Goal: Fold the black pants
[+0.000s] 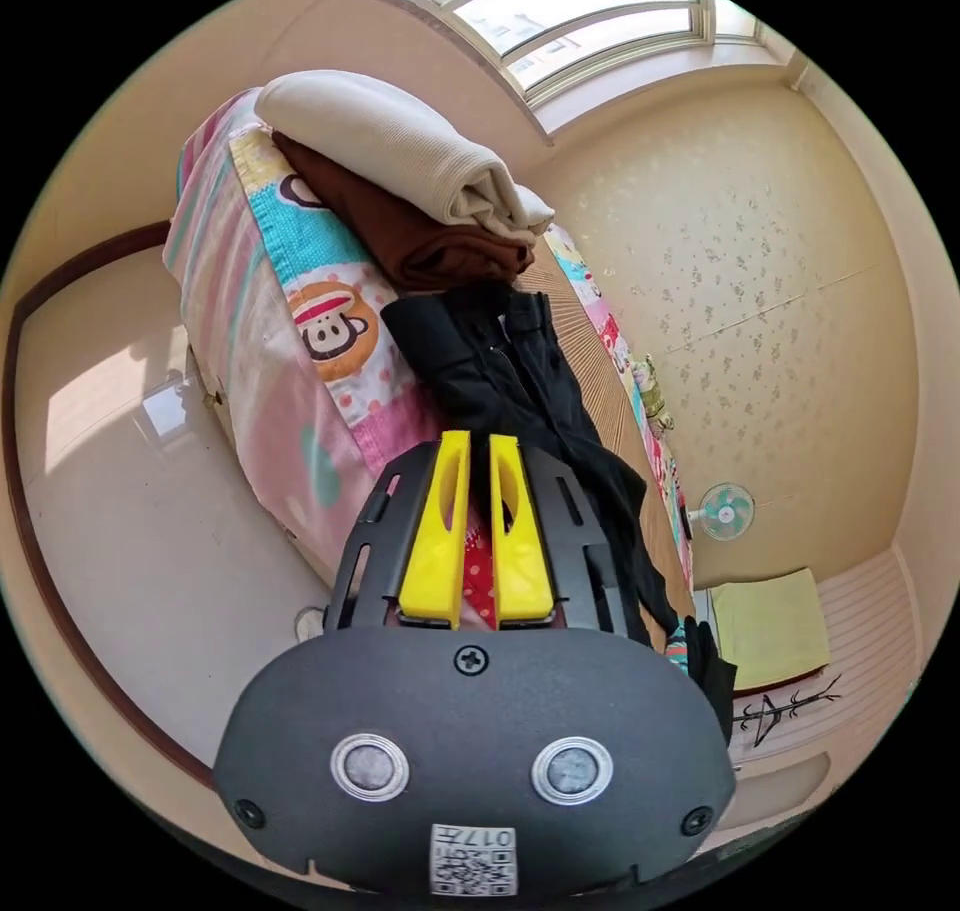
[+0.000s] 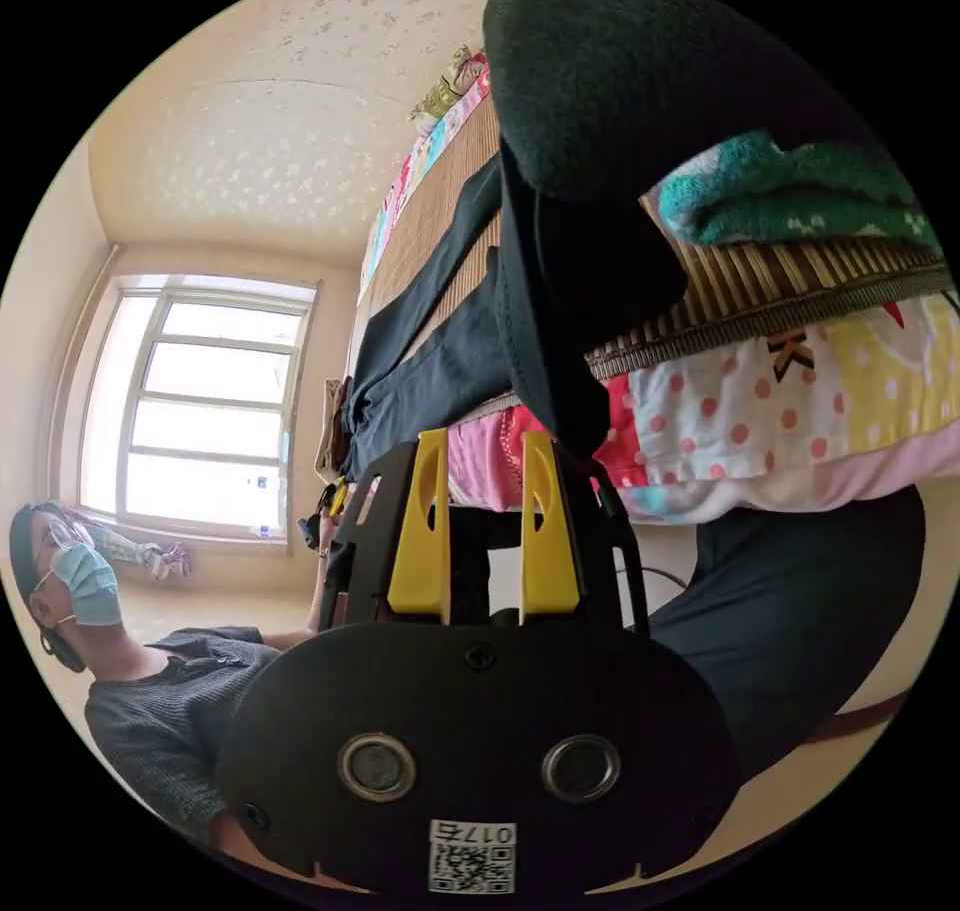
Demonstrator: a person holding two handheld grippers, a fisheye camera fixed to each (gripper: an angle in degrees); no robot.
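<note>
The pants (image 1: 520,391) lie flat along the mat (image 1: 600,371) on the bed (image 1: 290,351), waist end toward the stacked clothes (image 1: 400,181) near the window (image 1: 580,11), legs running away toward the far end; the long axis follows the length of the bed. In the right gripper view the pants (image 2: 430,331) stretch along the mat toward the window, and one dark end hangs over the bed edge just above the jaws.

Left gripper (image 1: 478,441): jaws nearly closed, a thin gap between them, nothing held; tips sit just short of the waist area. Right gripper (image 2: 483,441): jaws parted by a moderate gap, nothing between them; the hanging hem is just beside the right-hand jaw, and whether it touches cannot be told.

Handling, as a judgement: the cloth looks soft and limp, light to moderate in weight, not slippery and not fragile; it will sag and drape when lifted, so it needs support at two points. Recommended holds: the waistband at one end, the hems at the other; pinch both layers together to keep the legs aligned; lift along the long axis to bring end to end.
</note>
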